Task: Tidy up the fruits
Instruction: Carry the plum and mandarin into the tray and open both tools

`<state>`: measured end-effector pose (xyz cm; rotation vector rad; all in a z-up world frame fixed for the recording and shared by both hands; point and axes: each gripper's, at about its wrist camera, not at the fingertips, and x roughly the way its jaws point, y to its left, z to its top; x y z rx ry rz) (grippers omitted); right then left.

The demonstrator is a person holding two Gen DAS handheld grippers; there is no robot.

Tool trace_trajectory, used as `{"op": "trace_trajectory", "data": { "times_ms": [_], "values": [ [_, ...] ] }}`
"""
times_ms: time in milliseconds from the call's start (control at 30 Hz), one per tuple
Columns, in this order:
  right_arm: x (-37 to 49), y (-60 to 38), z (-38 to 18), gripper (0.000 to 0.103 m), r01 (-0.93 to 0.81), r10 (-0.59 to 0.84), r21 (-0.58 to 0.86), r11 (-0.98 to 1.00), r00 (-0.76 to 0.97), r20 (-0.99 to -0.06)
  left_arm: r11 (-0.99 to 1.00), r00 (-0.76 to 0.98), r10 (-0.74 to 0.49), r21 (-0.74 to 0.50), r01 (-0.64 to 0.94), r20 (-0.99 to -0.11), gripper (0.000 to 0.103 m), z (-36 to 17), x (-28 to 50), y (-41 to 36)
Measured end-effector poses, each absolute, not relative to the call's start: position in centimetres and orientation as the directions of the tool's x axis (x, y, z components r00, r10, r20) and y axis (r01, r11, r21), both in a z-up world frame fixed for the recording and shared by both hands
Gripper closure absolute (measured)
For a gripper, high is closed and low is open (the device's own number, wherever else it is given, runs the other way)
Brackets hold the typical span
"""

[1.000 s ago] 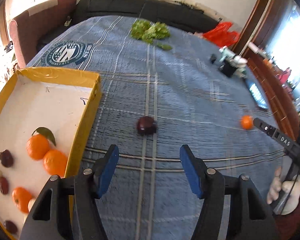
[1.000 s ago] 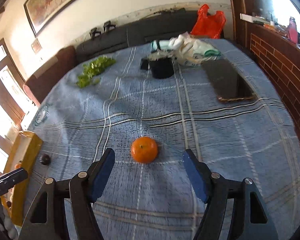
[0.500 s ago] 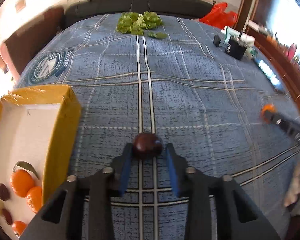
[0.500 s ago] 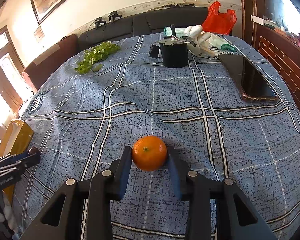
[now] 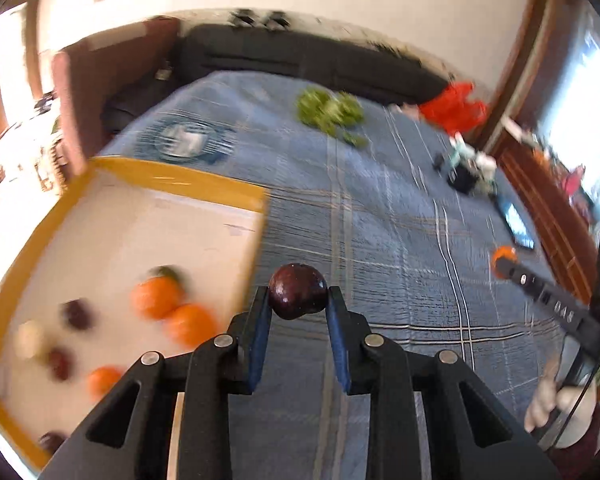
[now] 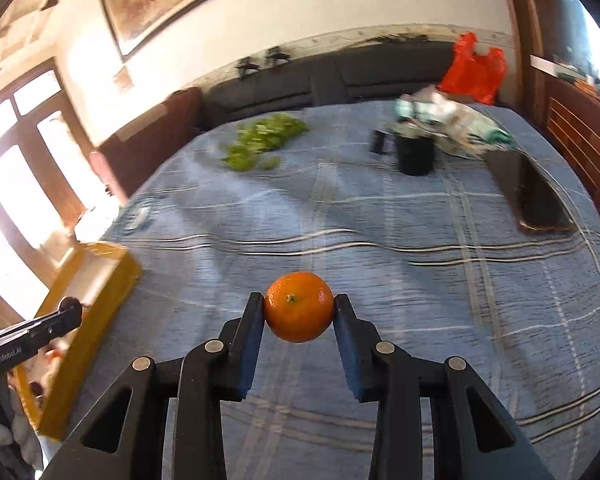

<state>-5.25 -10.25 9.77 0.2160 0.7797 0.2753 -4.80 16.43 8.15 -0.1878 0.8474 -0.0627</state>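
Both loads gripped and clear of the blue checked cloth (image 6: 440, 280): left gripper (image 5: 298, 316) closed down on a dark plum (image 5: 297, 291), pads pressing either flank; right gripper (image 6: 299, 318) likewise clamped on an orange (image 6: 299, 306), stem scar facing the camera. Step in hand, by the look of it: carrying both fruits over to the yellow-rimmed tray (image 5: 172, 176) lying to the left. Best done with the squeeze kept steady and no tighter, since a ripe plum bruises and a round orange can pop out of flat pads; worth lifting high enough to clear the tray wall before swinging in, then lowering close to the white floor and releasing there, not dropping from height, so nothing rolls into the fruit already inside. Sensible to set orange beside oranges and plum beside plums, one hand at a time to avoid crossing. Count in the tray, through heavy blur: three oranges, about four dark plums, one pale round thing of uncertain kind. Held outside the tray: one plum, one orange. No other loose fruit visible on the cloth
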Motion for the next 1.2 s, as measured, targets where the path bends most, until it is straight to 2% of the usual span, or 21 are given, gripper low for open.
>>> {"op": "trace_trajectory", "data": {
  "times_ms": [133,267,400,667,800,867,933,1100,1200],
  "values": [
    [-7.0,-4.5,11.7,0.064,-0.304,0.451,0.334,0.892,0.631,-0.632,0.974,0.692,-0.031,-0.177,-0.141,-0.721,0.076,9.6,-8.8,21.9],
    [-8.5,2.2,12.3,0.064,-0.429,0.556,0.361,0.828,0.540,-0.632,0.949,0.675,0.105,-0.129,-0.288,-0.731,0.076,8.8,-11.7,27.2],
    [-9.8,9.7,11.7,0.064,-0.530,0.619,0.373,0.761,0.425,-0.660,0.924,0.626,0.126,-0.139,-0.357,-0.770,0.076,6.6,-12.5,30.7],
    [-10.8,18.2,9.1,0.063,-0.585,0.520,0.222,0.780,0.410,-0.749,0.910,0.607,0.126,-0.153,-0.386,-0.785,0.074,4.2,-12.1,32.7],
    [-9.8,19.6,8.3,0.062,-0.568,0.476,0.184,0.802,0.422,-0.772,0.906,0.623,0.162,-0.134,-0.401,-0.765,0.050,4.6,-12.9,32.8],
    [-9.4,19.7,8.4,0.050,-0.559,0.492,0.211,0.802,0.417,-0.764,0.907,0.635,0.188,-0.115,-0.404,-0.749,0.044,5.2,-13.5,32.5],
    [-9.5,19.5,8.9,0.043,-0.557,0.501,0.215,0.802,0.432,-0.750,0.905,0.640,0.225,-0.086,-0.416,-0.735,0.032,5.8,-14.0,31.9],
    [-11.0,17.7,10.9,0.041,-0.539,0.499,0.199,0.818,0.494,-0.712,0.903,0.656,0.280,-0.040,-0.429,-0.701,0.021,7.5,-15.1,29.8],
    [-12.4,15.6,12.1,0.036,-0.513,0.498,0.206,0.833,0.535,-0.682,0.908,0.679,0.301,-0.016,-0.418,-0.669,0.017,8.9,-16.3,28.0]
  ]
}}
